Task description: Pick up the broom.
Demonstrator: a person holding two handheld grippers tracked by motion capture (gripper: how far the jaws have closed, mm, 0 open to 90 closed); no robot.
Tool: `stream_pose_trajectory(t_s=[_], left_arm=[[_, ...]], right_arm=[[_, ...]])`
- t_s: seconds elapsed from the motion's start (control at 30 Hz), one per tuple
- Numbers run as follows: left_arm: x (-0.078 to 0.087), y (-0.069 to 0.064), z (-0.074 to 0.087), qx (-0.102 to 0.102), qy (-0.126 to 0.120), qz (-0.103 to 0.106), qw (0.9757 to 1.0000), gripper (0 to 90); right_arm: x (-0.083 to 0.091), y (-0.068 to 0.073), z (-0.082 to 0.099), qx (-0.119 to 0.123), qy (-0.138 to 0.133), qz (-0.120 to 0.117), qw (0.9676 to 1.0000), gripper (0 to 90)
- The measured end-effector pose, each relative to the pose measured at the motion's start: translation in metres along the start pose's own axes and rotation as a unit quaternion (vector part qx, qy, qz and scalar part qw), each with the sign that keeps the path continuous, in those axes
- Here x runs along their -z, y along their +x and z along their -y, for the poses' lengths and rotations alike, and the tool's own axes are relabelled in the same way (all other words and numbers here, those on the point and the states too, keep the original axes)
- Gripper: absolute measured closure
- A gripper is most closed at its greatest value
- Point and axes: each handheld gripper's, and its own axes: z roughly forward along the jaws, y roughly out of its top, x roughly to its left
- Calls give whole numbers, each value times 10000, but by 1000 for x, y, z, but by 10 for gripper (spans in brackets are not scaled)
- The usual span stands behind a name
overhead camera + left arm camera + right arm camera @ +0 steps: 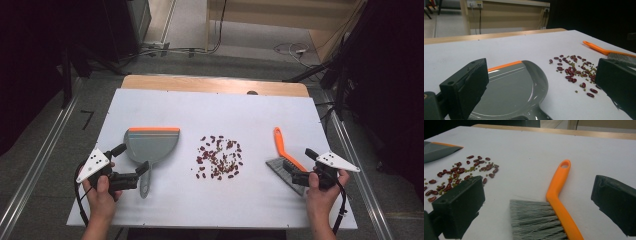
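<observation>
A grey dustpan [152, 144] with an orange lip lies left of centre on the white sheet, its handle pointing toward the person. My left gripper [131, 159] stands open beside that handle; in the left gripper view the dustpan [511, 92] lies between the wide-apart jaws of the left gripper [540, 87], untouched. A loose pile of red and small green beans [220, 157] sits mid-table. To the right lies an orange-handled brush [282, 145] with grey bristles. My right gripper [302, 166] is open, and the brush [556, 192] lies between its spread jaws without contact.
The white sheet [225, 110] covers a wooden table whose far edge [215, 84] shows bare wood. Metal rails run along both sides on the floor, and cables lie on the floor beyond the table. Beans [574, 70] lie just right of the dustpan.
</observation>
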Motion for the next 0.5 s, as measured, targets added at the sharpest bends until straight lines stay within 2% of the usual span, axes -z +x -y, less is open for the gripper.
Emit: stream_pose_trajectory(t_s=[0.2, 0.27, 0.33, 0.43, 0.47, 0.5], left_arm=[[-2, 2, 1, 93, 7, 59, 9999, 0], [-2, 2, 1, 166, -33, 102, 9998, 0], [-2, 0, 1, 164, -37, 131, 9998, 0], [-3, -3, -1, 110, -24, 140, 9998, 0], [-3, -3, -1, 124, -56, 151, 9998, 0], [-3, -2, -2, 139, -71, 155, 9998, 0]], right_arm=[[5, 0, -10, -106, 8, 115, 9999, 0], [9, 0, -19, -76, 36, 64, 9999, 0], [10, 1, -25, -99, 61, -58, 9999, 0], [10, 3, -33, -43, 117, -36, 9999, 0], [8, 5, -40, -74, 96, -143, 9998, 0], [8, 5, -40, -74, 96, -143, 9998, 0]])
